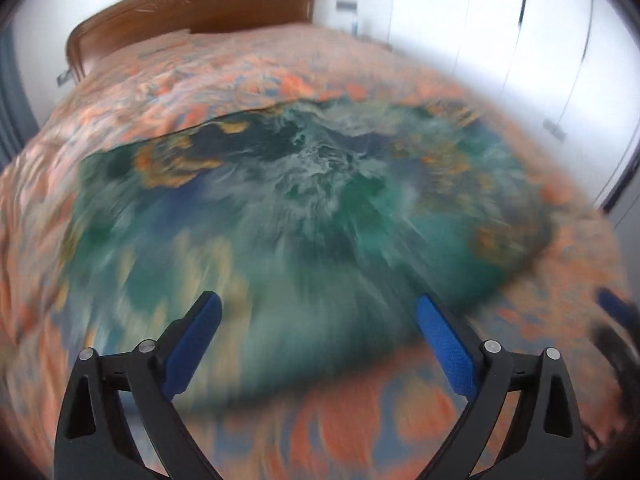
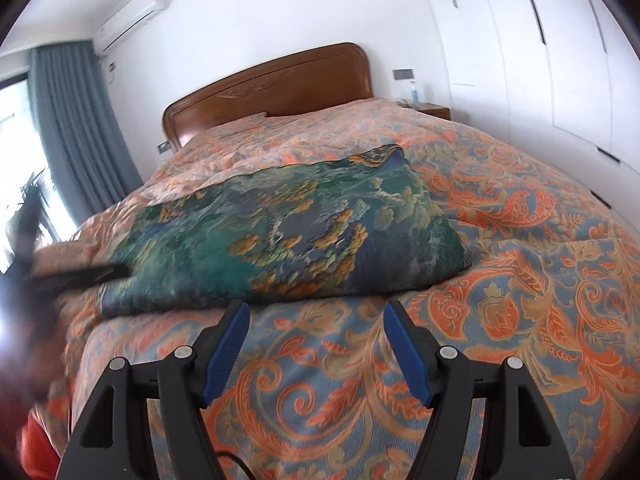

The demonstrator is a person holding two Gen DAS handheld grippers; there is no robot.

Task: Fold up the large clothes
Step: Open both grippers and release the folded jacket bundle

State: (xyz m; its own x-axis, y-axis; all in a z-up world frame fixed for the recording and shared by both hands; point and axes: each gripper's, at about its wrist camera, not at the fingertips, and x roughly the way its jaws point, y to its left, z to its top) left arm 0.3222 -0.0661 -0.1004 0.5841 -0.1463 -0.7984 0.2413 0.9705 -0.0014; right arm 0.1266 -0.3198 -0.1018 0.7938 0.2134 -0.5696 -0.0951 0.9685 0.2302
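Observation:
A large green-blue garment (image 1: pixel 288 216) with orange-yellow patches lies folded flat on the bed's orange and blue floral bedspread (image 1: pixel 360 412). The left wrist view is motion-blurred. My left gripper (image 1: pixel 318 304) is open and empty, just above the garment's near edge. In the right wrist view the garment (image 2: pixel 288 232) lies ahead, its near edge just beyond my right gripper (image 2: pixel 316 308), which is open and empty over the bedspread (image 2: pixel 500 280). The left gripper (image 2: pixel 80 274) shows as a dark blur at the garment's left end.
A brown wooden headboard (image 2: pixel 272 88) stands at the far end of the bed. A nightstand (image 2: pixel 432 110) sits to its right. White wardrobe doors (image 2: pixel 560 60) line the right wall. A grey curtain (image 2: pixel 76 120) and window are at the left.

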